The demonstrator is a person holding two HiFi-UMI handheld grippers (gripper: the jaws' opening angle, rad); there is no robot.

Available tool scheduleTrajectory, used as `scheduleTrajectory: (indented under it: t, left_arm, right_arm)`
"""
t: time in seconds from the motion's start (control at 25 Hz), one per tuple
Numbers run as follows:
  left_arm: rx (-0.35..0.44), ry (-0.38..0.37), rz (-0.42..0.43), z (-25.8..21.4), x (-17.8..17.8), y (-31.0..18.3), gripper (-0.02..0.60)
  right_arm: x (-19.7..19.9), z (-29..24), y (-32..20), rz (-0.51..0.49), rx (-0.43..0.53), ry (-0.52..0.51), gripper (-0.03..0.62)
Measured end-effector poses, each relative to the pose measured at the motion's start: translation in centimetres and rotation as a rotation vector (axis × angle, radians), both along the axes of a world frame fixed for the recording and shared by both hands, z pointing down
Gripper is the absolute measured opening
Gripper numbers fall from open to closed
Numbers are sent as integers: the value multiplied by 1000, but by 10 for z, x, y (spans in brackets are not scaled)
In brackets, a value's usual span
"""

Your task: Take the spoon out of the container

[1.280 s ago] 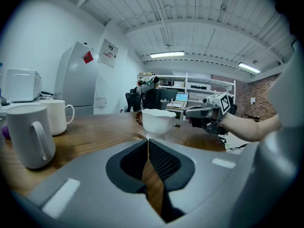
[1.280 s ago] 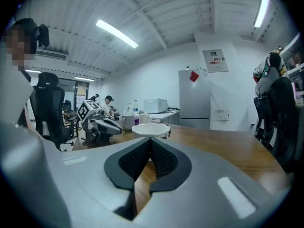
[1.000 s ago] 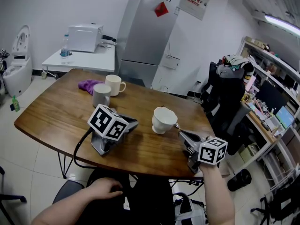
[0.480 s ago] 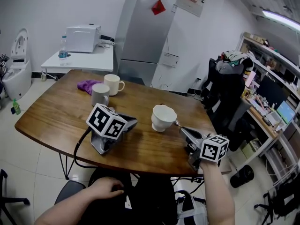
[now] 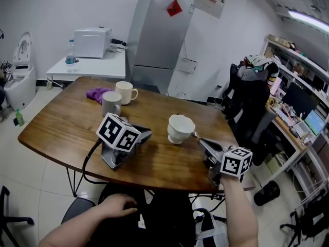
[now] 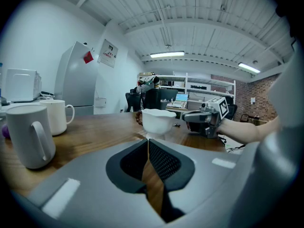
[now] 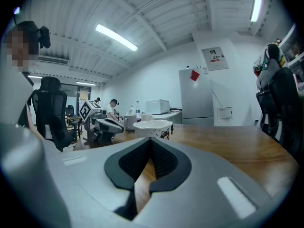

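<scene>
A white footed cup point(image 5: 180, 127) stands on the wooden table point(image 5: 61, 127); in the left gripper view the cup point(image 6: 156, 121) is straight ahead. A thin metallic bit point(image 5: 195, 135), possibly the spoon's handle, lies by the cup's right side; I cannot see inside the cup. My right gripper point(image 5: 201, 141) is held in a hand at the table's near right edge, shut and empty, its tips just right of the cup. My left gripper point(image 5: 146, 134) lies on the table left of the cup, shut, with no hand on it. The left hand rests on the lap.
A grey mug point(image 5: 110, 103), a cream mug point(image 5: 125, 92) and a purple cloth point(image 5: 97, 93) sit at the table's far left. A black office chair point(image 5: 247, 107) stands to the right, and a refrigerator point(image 5: 157, 40) behind the table.
Almost nothing: the head view shifts slightly and the right gripper drifts a touch to the right. The left gripper and the cup stay put.
</scene>
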State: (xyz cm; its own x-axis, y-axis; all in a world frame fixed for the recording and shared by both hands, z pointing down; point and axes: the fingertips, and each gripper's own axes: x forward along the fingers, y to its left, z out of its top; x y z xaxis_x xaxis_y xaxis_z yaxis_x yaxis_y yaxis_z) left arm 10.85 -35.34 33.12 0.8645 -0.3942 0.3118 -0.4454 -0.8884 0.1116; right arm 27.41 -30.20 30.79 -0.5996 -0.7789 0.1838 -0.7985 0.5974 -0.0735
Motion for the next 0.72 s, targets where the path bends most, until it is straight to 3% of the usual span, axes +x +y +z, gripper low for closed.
scheduleTrajectory:
  t: [0.72]
  left_arm:
    - [-4,1,0,0,0,-1,12]
  right_arm:
    - [-3,-1,1,-16,0,2,2]
